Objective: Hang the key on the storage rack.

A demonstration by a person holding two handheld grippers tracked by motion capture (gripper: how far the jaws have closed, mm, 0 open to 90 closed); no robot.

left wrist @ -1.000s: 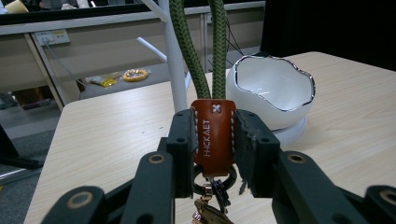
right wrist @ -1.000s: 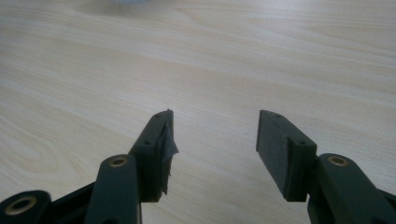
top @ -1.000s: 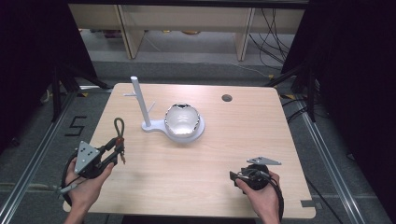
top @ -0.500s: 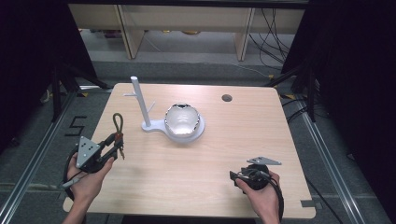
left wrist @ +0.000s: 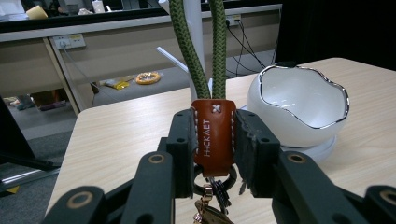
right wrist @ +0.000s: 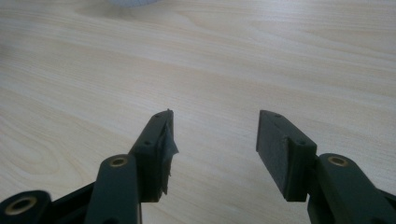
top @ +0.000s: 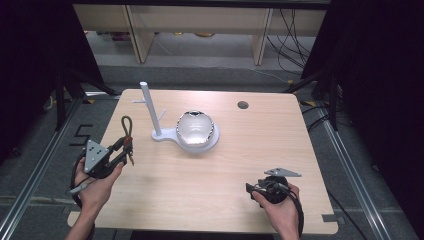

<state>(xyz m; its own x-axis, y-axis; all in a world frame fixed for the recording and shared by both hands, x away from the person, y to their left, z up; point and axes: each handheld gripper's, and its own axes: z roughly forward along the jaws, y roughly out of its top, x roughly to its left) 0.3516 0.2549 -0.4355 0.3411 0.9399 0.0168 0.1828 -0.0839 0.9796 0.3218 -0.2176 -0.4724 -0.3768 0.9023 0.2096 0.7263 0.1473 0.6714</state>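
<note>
On the tabletop very little had shifted over the last second. The left hand-held gripper had drifted only slightly near the left edge, carrying its load lifted off the wood, while the right hand-held gripper sat where it had been, low over the near right corner. That looked like a pause with the pick-up already done and the placing not yet begun; judging by the layout, the white stand with its side pegs, or the bowl on the stand's round base, seemed the likely destination (which of the two the pictures could not settle).

The left hand-held gripper pinched a key strap by its brown leather tab, both pads pressed flat against the tab's sides. Above the tab a loop of green braided cord rose straight up, standing almost upright in the high view too. Below it a dark ring and some brass-coloured hardware hung between the jaws, partly hidden. The tab carried white stitching and small stamped lettering.

The right hand-held gripper had its jaws spread wide with nothing between them, only bare wood grain beneath.
</note>
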